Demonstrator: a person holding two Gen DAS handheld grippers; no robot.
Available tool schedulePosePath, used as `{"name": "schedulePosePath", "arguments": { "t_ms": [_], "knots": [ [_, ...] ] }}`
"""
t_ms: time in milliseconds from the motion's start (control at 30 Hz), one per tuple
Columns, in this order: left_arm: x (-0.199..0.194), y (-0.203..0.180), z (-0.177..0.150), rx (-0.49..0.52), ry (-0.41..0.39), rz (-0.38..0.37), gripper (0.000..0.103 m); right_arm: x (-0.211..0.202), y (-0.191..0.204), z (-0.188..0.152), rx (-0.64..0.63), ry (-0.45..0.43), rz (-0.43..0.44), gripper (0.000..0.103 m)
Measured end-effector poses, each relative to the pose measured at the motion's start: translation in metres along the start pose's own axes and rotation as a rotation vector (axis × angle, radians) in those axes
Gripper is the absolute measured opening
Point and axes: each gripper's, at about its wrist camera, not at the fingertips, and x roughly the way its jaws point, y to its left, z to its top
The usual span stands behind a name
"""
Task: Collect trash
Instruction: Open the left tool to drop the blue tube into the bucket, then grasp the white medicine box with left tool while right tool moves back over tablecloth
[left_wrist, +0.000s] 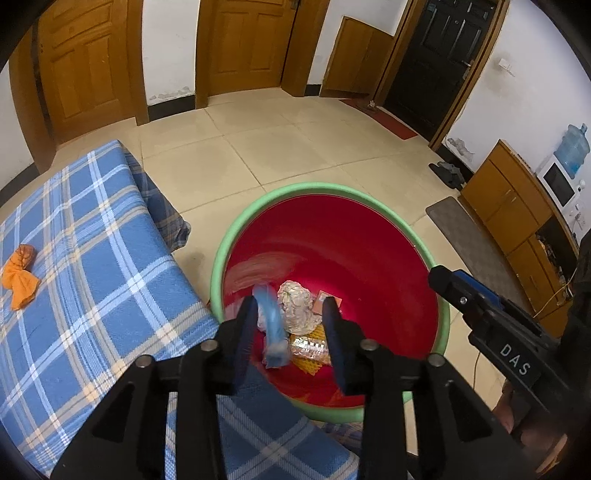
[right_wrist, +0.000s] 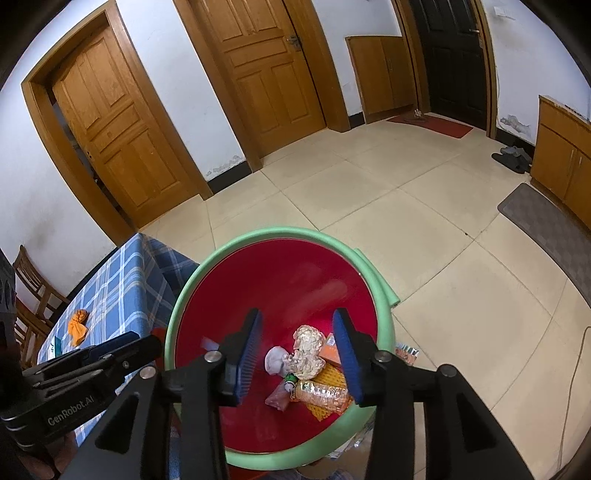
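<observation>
Both views are evenly and fairly brightly lit by soft, diffuse light; its source cannot be made out, perhaps somewhere overhead. Shadows are faint, the darkest under the green rim of the red bin (left_wrist: 369, 236). A pale sheen smears the bin's inner wall in both views. A blue scrap (left_wrist: 271, 325) in the left wrist view is streaked with motion blur. Fisheye distortion bows the wooden doors (right_wrist: 122, 122) and walls, and black vignetting fills the corners. The middle stays sharp.
</observation>
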Motion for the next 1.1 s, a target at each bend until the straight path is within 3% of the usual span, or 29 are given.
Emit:
{"name": "schedulePosePath", "arguments": {
  "t_ms": [333, 467, 733, 1100],
  "knots": [
    [-0.006, 0.011, -0.003, -0.032, -0.008, 0.030, 0.040, 0.000, 0.002, -0.002, -0.003, 0.012, 0.010, 0.060],
    [-0.012, 0.024, -0.005, -0.064, -0.018, 0.072, 0.053, -0.001, 0.006, -0.004, -0.006, 0.017, 0.026, 0.072],
    [-0.028, 0.055, -0.009, -0.125, -0.037, 0.132, 0.059, -0.003, 0.015, -0.004, -0.008, 0.019, 0.030, 0.088],
    [-0.050, 0.119, -0.022, -0.264, -0.045, 0.229, 0.062, 0.001, 0.032, -0.005, -0.034, 0.040, 0.041, 0.091]
  ]
}}
